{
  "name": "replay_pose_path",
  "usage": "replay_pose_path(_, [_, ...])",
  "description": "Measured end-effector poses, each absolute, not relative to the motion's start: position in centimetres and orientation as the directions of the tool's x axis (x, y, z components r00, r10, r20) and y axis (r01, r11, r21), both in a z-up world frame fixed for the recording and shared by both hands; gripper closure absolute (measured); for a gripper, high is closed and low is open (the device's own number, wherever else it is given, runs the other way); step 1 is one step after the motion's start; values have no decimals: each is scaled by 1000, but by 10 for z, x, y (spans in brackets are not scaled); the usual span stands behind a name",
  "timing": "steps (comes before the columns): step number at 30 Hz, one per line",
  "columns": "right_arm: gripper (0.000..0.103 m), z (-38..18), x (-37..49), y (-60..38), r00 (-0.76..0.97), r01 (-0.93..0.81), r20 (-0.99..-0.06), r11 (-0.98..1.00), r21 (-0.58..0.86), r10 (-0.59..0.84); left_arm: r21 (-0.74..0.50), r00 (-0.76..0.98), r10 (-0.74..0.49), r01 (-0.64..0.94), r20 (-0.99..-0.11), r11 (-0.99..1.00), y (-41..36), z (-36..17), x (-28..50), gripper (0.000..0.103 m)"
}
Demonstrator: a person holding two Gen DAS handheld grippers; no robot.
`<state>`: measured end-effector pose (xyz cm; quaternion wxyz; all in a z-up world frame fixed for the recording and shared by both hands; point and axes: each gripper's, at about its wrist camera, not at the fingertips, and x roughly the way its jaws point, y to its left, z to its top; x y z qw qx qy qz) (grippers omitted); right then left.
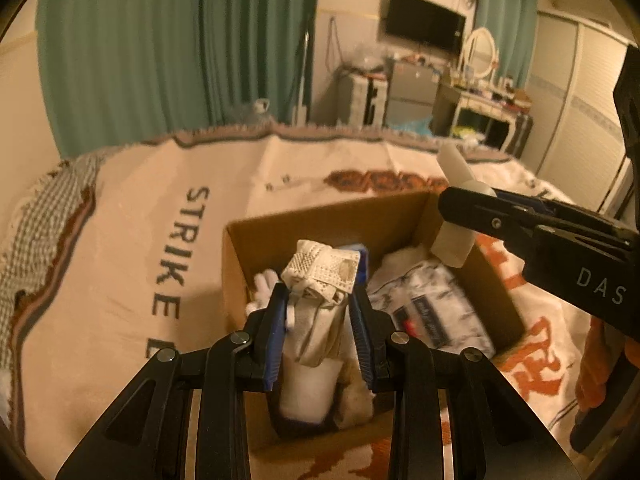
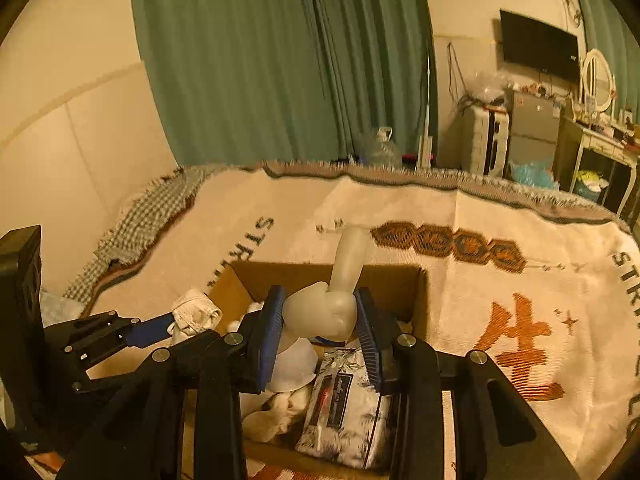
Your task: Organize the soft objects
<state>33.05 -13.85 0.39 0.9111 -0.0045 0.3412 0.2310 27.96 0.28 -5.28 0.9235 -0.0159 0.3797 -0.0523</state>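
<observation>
A brown cardboard box sits open on a cream blanket. My left gripper is shut on a folded cream knitted cloth and holds it over the box's left half. It also shows in the right wrist view. My right gripper is shut on a pale soft bone-shaped toy above the box. In the left wrist view the toy hangs over the box's far right corner. A floral tissue pack lies inside the box, also seen in the right wrist view.
The blanket with dark lettering and orange characters covers the bed. White soft items lie in the box's near left part. Green curtains, a TV and a dresser stand beyond the bed.
</observation>
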Motion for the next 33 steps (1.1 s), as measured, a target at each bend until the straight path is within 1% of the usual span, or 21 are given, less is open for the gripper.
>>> replay_pose_path(2, [65, -10, 343, -137, 641, -419, -649, 895, 153, 410, -64, 694, -110, 91, -712, 994, 2, -60, 287, 73])
replay_pose_path(5, [64, -23, 359, -139, 641, -388, -662, 908, 158, 389, -54, 687, -106, 97, -719, 994, -2, -69, 294, 71])
replay_pose_path(6, [59, -25, 364, -139, 634, -386, -667, 908, 165, 391, -51, 686, -101, 93, -720, 994, -2, -71, 295, 70])
replay_pose_path(7, [51, -27, 367, -140, 634, -382, -667, 908, 171, 392, -51, 685, -97, 87, -722, 995, -2, -72, 296, 70])
replay_pose_path(9, [49, -27, 370, -142, 643, -372, -659, 911, 178, 391, -51, 675, -96, 87, -731, 995, -3, -73, 299, 69])
replay_pose_path(10, [49, -26, 371, -143, 644, -372, -656, 910, 181, 394, -48, 670, -101, 97, -736, 994, -4, -73, 299, 65])
replay_pose_path(12, [49, -21, 369, -145, 653, -370, -647, 911, 183, 395, -39, 676, -97, 100, -730, 994, -6, -69, 298, 44])
replay_pose_path(14, [49, -13, 362, -148, 667, -365, -636, 914, 175, 388, -24, 706, -79, 87, -704, 996, -7, -58, 289, 39])
replay_pose_path(18, [49, 15, 338, -158, 699, -363, -607, 919, 155, 378, -1, 747, -60, 79, -662, 997, -11, -25, 272, 39])
replay_pose_path(21, [49, 50, 309, -169, 738, -365, -564, 922, 131, 372, 59, 816, -24, 71, -577, 996, -19, 17, 242, 39])
replay_pose_path(23, [47, 74, 288, -176, 763, -366, -529, 923, 118, 371, 78, 853, -12, 62, -521, 995, -22, 44, 219, 39])
replay_pose_path(25, [41, 101, 262, -186, 793, -367, -484, 924, 108, 371, 80, 886, -6, 49, -464, 996, -23, 69, 198, 27])
replay_pose_path(26, [41, 116, 246, -191, 809, -365, -457, 925, 102, 369, 77, 910, 2, 33, -415, 996, -23, 84, 181, 14])
replay_pose_path(27, [40, 128, 231, -196, 823, -363, -434, 927, 94, 366, 75, 931, 13, 16, -365, 997, -23, 98, 166, 13])
replay_pose_path(28, [35, 137, 219, -200, 833, -361, -417, 928, 87, 363, 78, 947, 22, 3, -322, 997, -24, 109, 151, 13])
replay_pose_path(29, [31, 147, 206, -204, 843, -360, -399, 930, 79, 361, 83, 954, 29, -5, -297, 997, -24, 117, 142, 12])
replay_pose_path(30, [19, 156, 193, -207, 850, -361, -385, 930, 70, 359, 88, 961, 40, -17, -273, 996, -24, 125, 129, 12])
replay_pose_path(31, [9, 164, 180, -210, 851, -368, -380, 928, 60, 362, 90, 967, 53, -31, -250, 995, -24, 132, 118, 12])
replay_pose_path(32, [6, 169, 168, -212, 851, -375, -376, 926, 54, 366, 86, 972, 72, -54, -223, 995, -24, 138, 103, 12])
replay_pose_path(33, [1, 174, 156, -215, 857, -372, -363, 927, 52, 365, 77, 975, 84, -69, -206, 995, -22, 142, 94, 12])
